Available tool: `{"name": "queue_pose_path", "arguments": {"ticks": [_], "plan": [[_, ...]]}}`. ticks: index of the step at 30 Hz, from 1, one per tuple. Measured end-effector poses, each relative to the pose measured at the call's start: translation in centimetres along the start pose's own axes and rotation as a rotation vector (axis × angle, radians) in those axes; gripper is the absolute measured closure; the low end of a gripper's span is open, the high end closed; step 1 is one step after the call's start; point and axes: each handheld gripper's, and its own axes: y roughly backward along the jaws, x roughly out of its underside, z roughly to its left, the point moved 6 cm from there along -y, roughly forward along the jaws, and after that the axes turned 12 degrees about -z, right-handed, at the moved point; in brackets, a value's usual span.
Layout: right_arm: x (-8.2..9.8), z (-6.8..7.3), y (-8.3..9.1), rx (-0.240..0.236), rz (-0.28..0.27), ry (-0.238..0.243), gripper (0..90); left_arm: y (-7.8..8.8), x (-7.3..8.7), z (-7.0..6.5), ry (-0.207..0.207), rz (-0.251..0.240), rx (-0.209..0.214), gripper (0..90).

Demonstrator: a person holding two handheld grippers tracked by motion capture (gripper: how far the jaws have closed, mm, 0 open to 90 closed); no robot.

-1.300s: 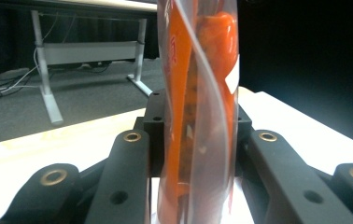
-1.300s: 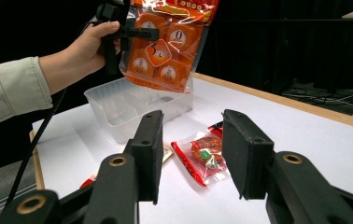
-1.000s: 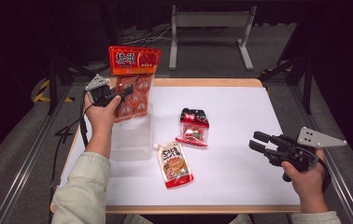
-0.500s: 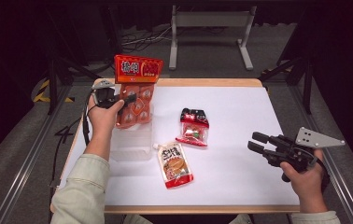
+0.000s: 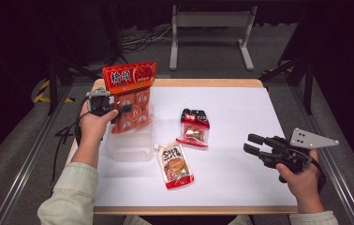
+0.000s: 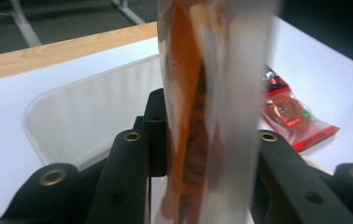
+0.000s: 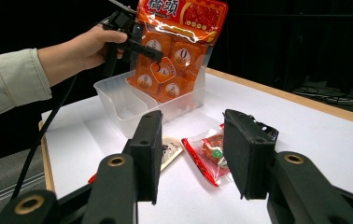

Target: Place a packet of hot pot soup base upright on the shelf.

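My left gripper point(image 5: 127, 109) is shut on a tall orange snack bag point(image 5: 129, 97), which stands upright with its lower end inside the clear plastic bin point(image 5: 130, 149) at the table's left. In the left gripper view the bag point(image 6: 202, 116) is pinched edge-on between the black jaws, above the bin's point(image 6: 90, 112) rim. The right gripper view shows that bag point(image 7: 174, 51) and the holding gripper point(image 7: 153, 58) farther off. My right gripper point(image 5: 252, 143) hovers open near the right edge, pointing left, nothing between its fingers point(image 7: 149, 149).
A small red snack packet point(image 5: 194, 128) lies mid-table, and a sauce pouch point(image 5: 174, 164) lies in front of it beside the bin. White table surface point(image 5: 240, 112) spreads between the packets and the right gripper. Metal frames stand beyond the far wooden edge.
The left gripper has carried the orange bag down and slightly toward me, its lower end sinking into the bin. The right gripper has stayed where it was.
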Motion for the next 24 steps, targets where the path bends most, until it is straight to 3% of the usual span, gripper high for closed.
{"name": "queue_pose_path", "arguments": {"ticks": [2,7,9,14,17,19,23,24], "plan": [[0.0,0.0,0.0,0.0,0.0,0.001,58.7,0.2,0.3,-0.2,0.008,-0.01,0.004,70.4],[-0.2,0.0,0.3,-0.003,-0.008,-0.003,58.5,0.4,0.5,-1.3,-0.04,0.009,0.005,70.3],[-0.2,0.1,0.3,-0.005,-0.01,-0.001,58.5,0.5,0.5,-1.4,-0.038,0.019,0.002,70.3],[-0.2,0.3,0.3,-0.01,-0.006,0.001,58.4,0.6,0.9,-1.0,-0.004,-0.005,-0.001,70.4],[-0.2,0.4,0.2,-0.014,-0.009,0.003,58.3,0.9,2.1,-0.4,0.061,-0.018,0.006,70.4],[-0.3,0.4,0.3,-0.014,-0.008,0.004,58.3,1.3,2.6,-0.3,0.08,-0.041,0.013,70.4],[-0.1,0.3,0.1,-0.013,-0.005,-0.003,58.2,1.2,2.6,-0.7,0.022,-0.024,0.007,70.3],[0.0,0.3,0.0,-0.013,-0.002,-0.004,58.2,1.2,2.6,-0.7,0.027,-0.029,0.009,70.3]]}}
